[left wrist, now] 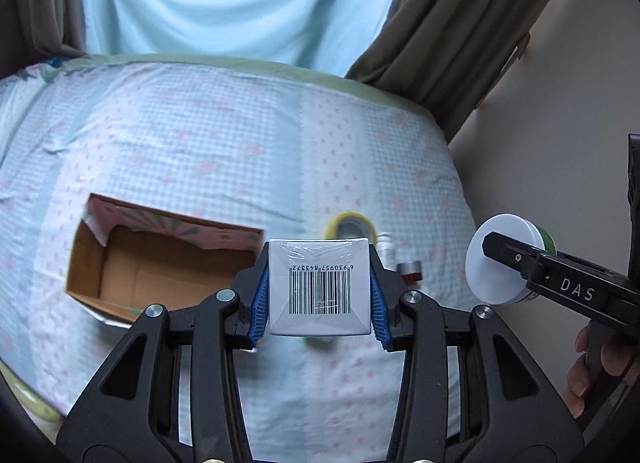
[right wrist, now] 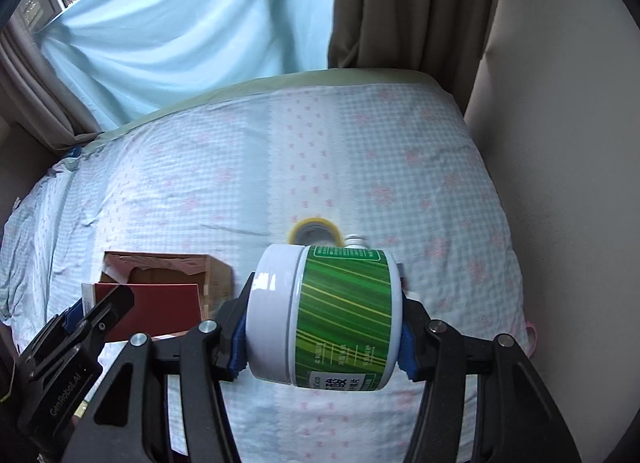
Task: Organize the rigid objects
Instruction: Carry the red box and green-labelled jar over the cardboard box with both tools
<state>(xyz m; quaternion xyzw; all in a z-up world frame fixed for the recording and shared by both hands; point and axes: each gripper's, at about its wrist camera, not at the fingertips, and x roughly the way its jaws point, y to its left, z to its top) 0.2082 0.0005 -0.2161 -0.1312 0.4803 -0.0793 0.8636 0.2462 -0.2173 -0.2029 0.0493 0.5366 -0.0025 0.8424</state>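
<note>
Blue pads [left wrist: 258,303] of my left gripper [left wrist: 319,295] were clamped on a small white box [left wrist: 319,287], one pad on each side, the barcode end facing the camera. The box hung above the bed [left wrist: 200,135], which wore a pale checked sheet with pink flowers. In the right wrist view the box's broad side showed dark red.

My right gripper [right wrist: 322,323] gripped a white jar [right wrist: 324,315] with a green striped label, lying sideways between the pads, its lid to the left. From the left wrist view the same jar [left wrist: 500,263] appeared off to the right, lid toward the camera, and my fingers [left wrist: 588,367] showed on that gripper's handle.

Down on the sheet lay an open cardboard box [left wrist: 160,263], left of the white box, its torn flap patterned pink. A roll of yellow tape [left wrist: 350,225] lay near the middle, and just beside it a small white-capped thing and a silver-and-red one [left wrist: 410,270], both too blurred to name.

Behind the bed hung a light blue curtain [right wrist: 180,35] and a brown one [right wrist: 404,3].
</note>
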